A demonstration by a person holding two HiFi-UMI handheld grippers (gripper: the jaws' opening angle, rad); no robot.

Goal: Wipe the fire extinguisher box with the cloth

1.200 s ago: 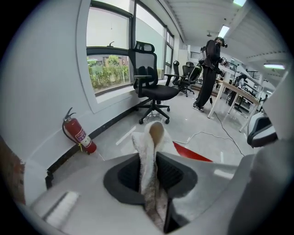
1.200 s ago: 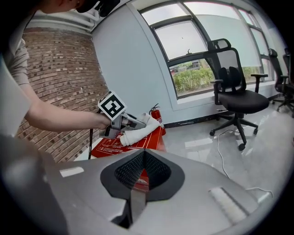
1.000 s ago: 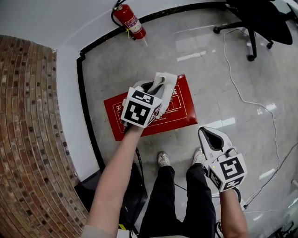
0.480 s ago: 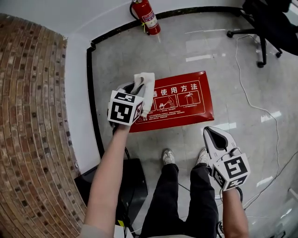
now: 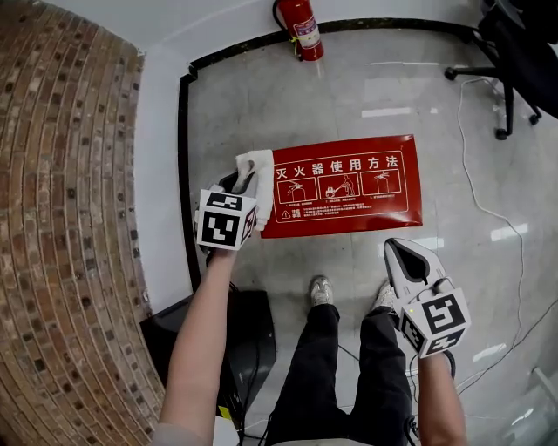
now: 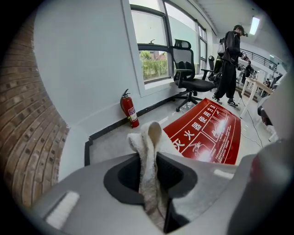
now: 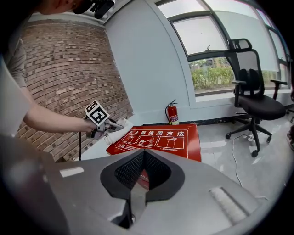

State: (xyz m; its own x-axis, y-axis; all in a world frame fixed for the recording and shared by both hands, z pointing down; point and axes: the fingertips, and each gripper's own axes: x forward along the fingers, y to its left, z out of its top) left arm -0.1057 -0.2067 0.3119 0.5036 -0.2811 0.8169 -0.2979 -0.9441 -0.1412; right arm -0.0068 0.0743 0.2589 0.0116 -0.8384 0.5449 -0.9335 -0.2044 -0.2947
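The red fire extinguisher box [image 5: 349, 185] lies flat on the floor, its white-printed face up; it also shows as the red box [image 6: 209, 133] and the red box [image 7: 158, 140]. My left gripper [image 5: 247, 179] is shut on a white cloth [image 5: 258, 179] at the box's left end. The cloth [image 6: 149, 160] stands up between the jaws in the left gripper view. My right gripper [image 5: 403, 261] is shut and empty, held near the person's right leg, apart from the box. In the right gripper view the left gripper [image 7: 115, 125] with the cloth [image 7: 115, 131] shows at the box's left corner.
A red fire extinguisher [image 5: 302, 26] stands at the wall behind the box. A brick wall [image 5: 61, 226] runs along the left. A black office chair [image 5: 523, 52] is at the back right, with a cable [image 5: 475, 165] across the floor. A black case [image 5: 248, 335] sits by the person's feet.
My left gripper has carried the cloth from the box's middle to its left end. The right gripper stays shut near the leg, barely shifted.
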